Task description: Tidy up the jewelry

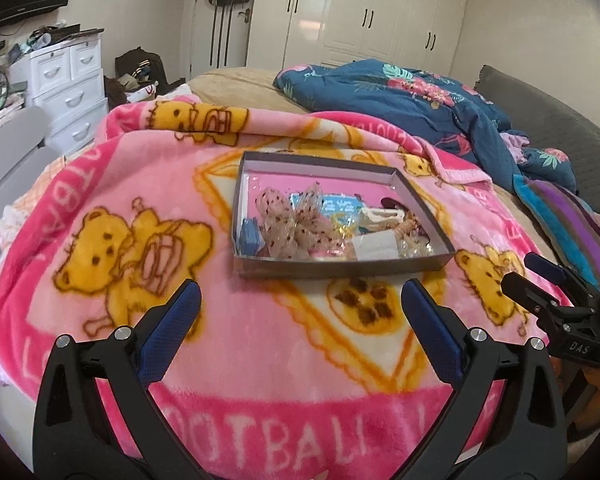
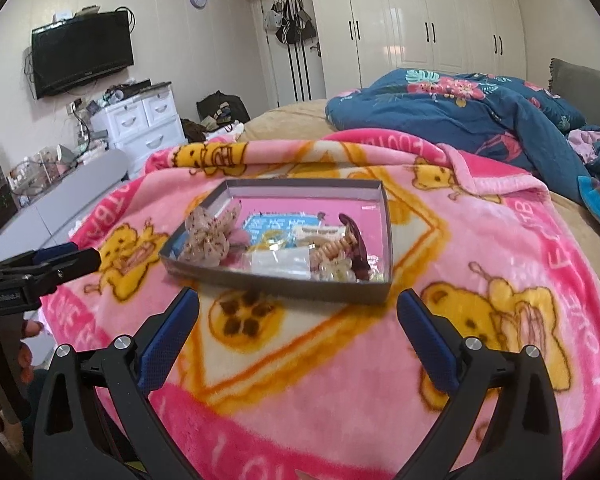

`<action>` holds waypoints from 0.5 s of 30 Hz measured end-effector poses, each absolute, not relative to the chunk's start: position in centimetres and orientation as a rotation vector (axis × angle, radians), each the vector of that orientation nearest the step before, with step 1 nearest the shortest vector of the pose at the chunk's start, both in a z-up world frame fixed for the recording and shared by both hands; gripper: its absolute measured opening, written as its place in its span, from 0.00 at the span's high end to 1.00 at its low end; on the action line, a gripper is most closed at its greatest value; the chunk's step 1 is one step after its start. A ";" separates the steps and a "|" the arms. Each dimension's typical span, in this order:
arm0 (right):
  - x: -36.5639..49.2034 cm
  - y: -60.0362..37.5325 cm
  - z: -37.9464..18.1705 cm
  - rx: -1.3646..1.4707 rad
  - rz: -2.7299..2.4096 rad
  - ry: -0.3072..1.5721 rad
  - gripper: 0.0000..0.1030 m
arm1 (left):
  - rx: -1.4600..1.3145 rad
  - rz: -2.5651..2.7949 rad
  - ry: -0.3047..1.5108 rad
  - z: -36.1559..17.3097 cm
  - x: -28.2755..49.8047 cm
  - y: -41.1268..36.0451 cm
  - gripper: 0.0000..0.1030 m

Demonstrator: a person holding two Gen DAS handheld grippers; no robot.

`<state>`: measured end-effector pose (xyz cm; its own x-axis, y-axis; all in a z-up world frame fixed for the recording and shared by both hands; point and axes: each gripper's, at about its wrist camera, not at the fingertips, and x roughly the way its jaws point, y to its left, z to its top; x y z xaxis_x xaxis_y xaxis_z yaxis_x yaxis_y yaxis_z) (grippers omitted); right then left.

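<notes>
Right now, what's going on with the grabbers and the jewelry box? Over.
Left gripper open, empty. Right gripper open, empty. Shallow grey cardboard box of jewelry untouched on pink bear blanket. Nothing between grippers and box.

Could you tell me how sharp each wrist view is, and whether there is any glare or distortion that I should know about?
Left wrist view: the tray is fairly sharp; window glare streaks the wardrobe doors. Right wrist view: the tray and blanket are softly blurred, like slight motion blur. Both views: fisheye bending, dark corners; the left gripper and right gripper are open.
</notes>
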<state>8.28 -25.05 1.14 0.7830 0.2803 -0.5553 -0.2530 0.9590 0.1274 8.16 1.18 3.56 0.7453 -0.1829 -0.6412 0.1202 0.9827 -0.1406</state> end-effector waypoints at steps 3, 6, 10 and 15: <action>8.0 -24.9 0.0 0.056 0.278 0.631 0.04 | -0.094 -0.157 0.715 2.9 7.8 1.1 0.09; 7.9 -24.7 -0.8 0.058 0.276 0.650 0.04 | -0.090 -0.161 0.716 2.3 7.4 0.9 0.09; 7.5 -24.6 -1.3 0.059 0.271 0.653 0.04 | -0.099 -0.173 0.715 1.8 7.0 0.6 0.09; 7.5 -24.7 -1.5 0.056 0.263 0.659 0.04 | -0.092 -0.169 0.708 1.8 6.7 0.4 0.09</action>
<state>7.50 -24.71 -1.54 0.7585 0.2589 -0.5981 -0.2238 0.9654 0.1341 6.74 0.38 1.79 0.7466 -0.1856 -0.6389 0.1230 0.9823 -0.1415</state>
